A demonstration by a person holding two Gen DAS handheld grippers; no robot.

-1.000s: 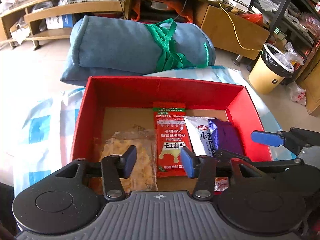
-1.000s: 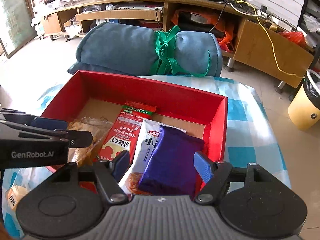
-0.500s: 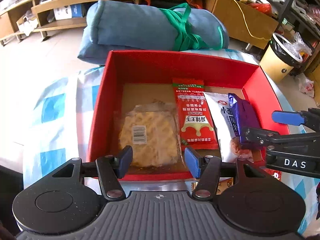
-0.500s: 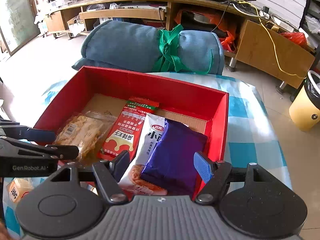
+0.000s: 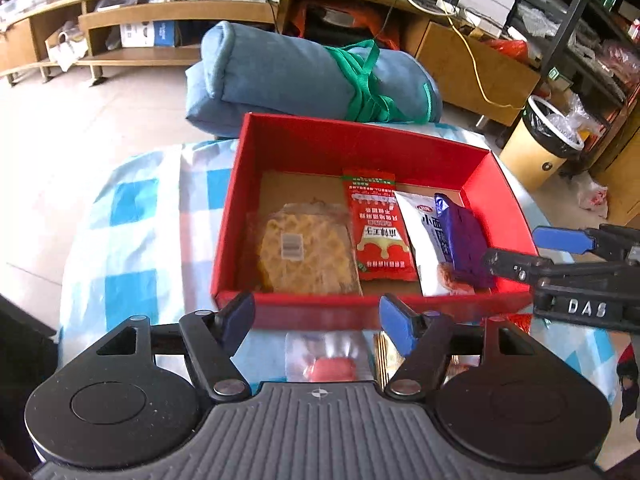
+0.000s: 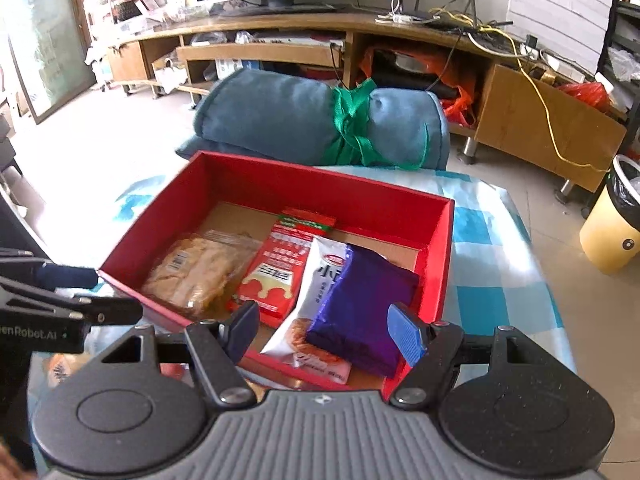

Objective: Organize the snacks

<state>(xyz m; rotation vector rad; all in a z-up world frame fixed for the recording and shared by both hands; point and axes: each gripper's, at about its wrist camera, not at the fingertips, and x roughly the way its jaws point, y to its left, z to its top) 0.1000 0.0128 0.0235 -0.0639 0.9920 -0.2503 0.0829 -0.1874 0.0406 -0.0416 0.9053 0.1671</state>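
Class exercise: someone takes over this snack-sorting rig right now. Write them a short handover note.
Left gripper: jaws opening, nothing between them, just short of the red box.
Right gripper: open, empty, over the box's near right corner.
Done: four packs side by side in the box: clear noodle pack, red pack, white pack, purple pack overlapping the white one.
Left: loose snacks on the checked cloth in front of the box.
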